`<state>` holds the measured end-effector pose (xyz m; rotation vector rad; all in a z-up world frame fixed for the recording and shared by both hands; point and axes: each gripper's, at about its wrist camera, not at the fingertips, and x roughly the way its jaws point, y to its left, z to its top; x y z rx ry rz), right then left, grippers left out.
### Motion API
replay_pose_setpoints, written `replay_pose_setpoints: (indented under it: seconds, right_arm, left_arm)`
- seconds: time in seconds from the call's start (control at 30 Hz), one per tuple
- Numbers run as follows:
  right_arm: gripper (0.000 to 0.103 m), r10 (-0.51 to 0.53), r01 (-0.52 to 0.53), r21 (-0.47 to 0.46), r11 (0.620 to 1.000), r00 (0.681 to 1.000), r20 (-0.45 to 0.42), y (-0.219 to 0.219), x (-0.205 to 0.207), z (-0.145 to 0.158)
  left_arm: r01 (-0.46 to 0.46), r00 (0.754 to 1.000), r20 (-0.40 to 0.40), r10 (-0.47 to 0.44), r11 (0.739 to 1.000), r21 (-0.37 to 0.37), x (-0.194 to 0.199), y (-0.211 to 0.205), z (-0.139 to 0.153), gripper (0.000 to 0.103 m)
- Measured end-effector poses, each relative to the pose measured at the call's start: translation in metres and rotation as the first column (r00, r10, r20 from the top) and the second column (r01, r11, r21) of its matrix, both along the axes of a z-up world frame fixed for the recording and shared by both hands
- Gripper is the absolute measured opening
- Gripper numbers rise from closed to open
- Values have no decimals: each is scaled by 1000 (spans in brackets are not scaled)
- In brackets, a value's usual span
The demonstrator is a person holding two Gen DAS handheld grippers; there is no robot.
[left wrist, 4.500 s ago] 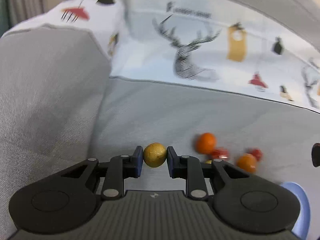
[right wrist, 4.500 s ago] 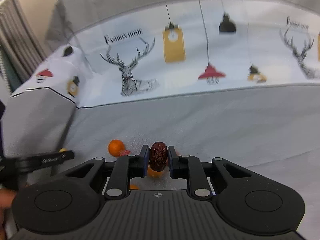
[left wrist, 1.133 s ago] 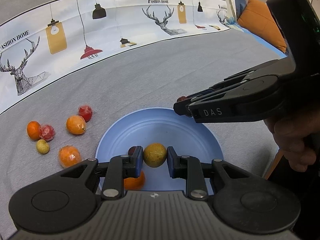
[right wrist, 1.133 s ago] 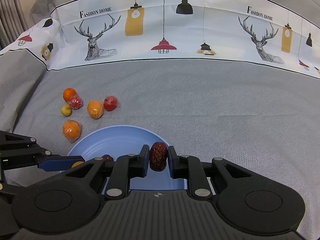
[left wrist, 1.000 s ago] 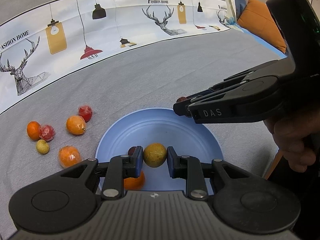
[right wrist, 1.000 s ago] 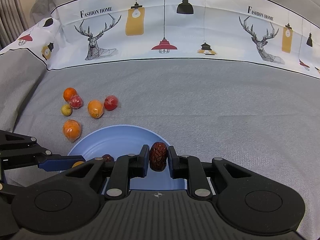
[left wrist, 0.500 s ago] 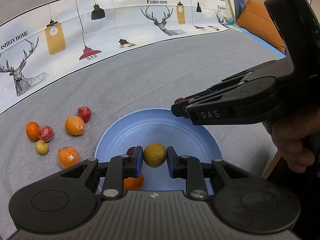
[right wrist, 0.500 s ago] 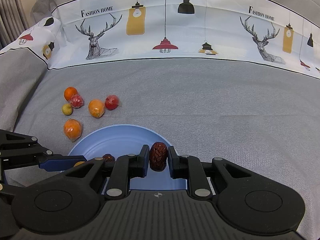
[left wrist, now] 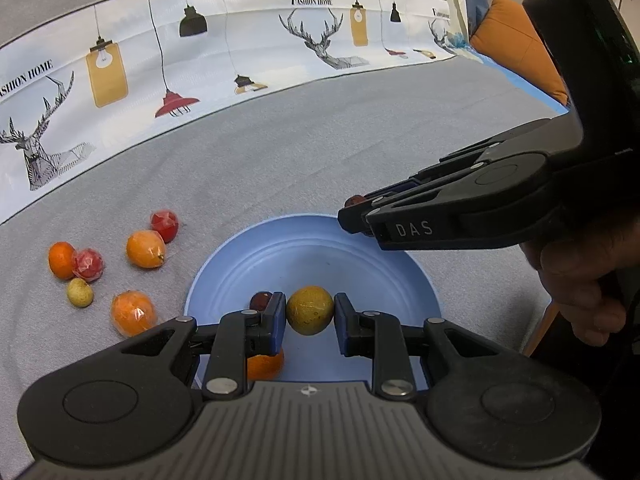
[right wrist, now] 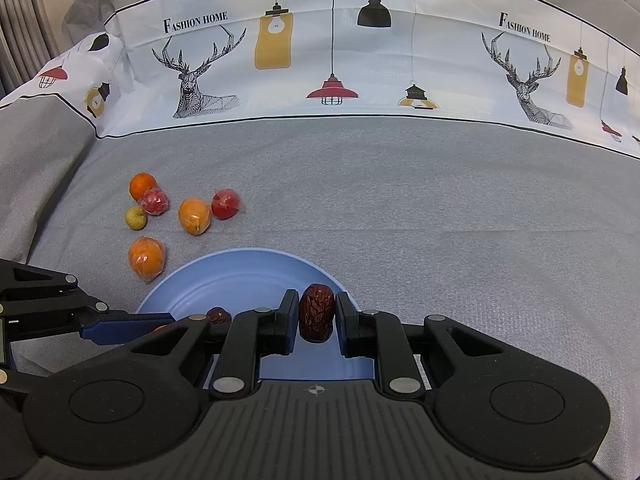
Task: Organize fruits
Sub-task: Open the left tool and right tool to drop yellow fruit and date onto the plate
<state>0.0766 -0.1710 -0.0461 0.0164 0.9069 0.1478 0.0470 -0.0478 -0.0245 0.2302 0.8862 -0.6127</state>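
My left gripper (left wrist: 310, 312) hangs over the blue plate (left wrist: 320, 222) with a yellow-green fruit (left wrist: 310, 311) between its blue pads. Its jaws are opening, and the fruit still sits between them. My right gripper (right wrist: 316, 312) is shut on a wrinkled dark red date (right wrist: 316, 312) above the plate's (right wrist: 240, 258) near right rim. In the left wrist view the right gripper (left wrist: 354, 210) reaches in from the right. On the plate lie another date (left wrist: 260, 300) and an orange (left wrist: 266, 364), half hidden by my left finger.
Left of the plate several loose fruits lie on the grey cloth: oranges (right wrist: 146, 258), red wrapped ones (right wrist: 225, 203) and a small yellow one (right wrist: 136, 217). A white printed band (right wrist: 332, 40) runs along the back. An orange cushion (left wrist: 516, 48) and a person's hand (left wrist: 576, 280) are at the right.
Since the earliest frames both grippers have come from the loose fruits to over the blue plate, each with its fruit. Over the last second neither has moved.
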Motion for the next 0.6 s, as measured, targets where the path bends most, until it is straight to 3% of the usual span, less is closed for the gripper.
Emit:
replay_pose_setpoints:
  seconds: [0.07, 0.23, 0.37, 0.47, 0.53, 0.6]
  right_arm:
    - [21, -15, 15, -15, 1000, 1000, -7, 1, 0, -2]
    - [22, -37, 37, -1, 999, 999, 0, -2, -1, 0]
    - [44, -53, 53, -12, 999, 999, 13, -4, 1, 2]
    - [47, -74, 74, -16, 997, 997, 22, -6, 1, 4]
    - [47, -86, 87, -9, 996, 996, 28, -8, 2, 6]
    - [47, -92, 92, -5, 996, 995, 33, -9, 2, 7]
  left_arm:
    - [4, 1000, 0, -4, 1000, 3, -1, -1, -1, 39]
    - [-17, 1000, 7, 17, 1000, -17, 2, 4, 3, 39]
    - [-43, 999, 0, 43, 998, -36, 6, 10, 6, 39]
    - [-54, 998, -11, 54, 998, -15, 7, 11, 4, 39]
    - [-54, 998, -16, 54, 998, -8, 8, 11, 3, 33]
    - [-52, 999, -7, 52, 999, -6, 7, 11, 4, 17]
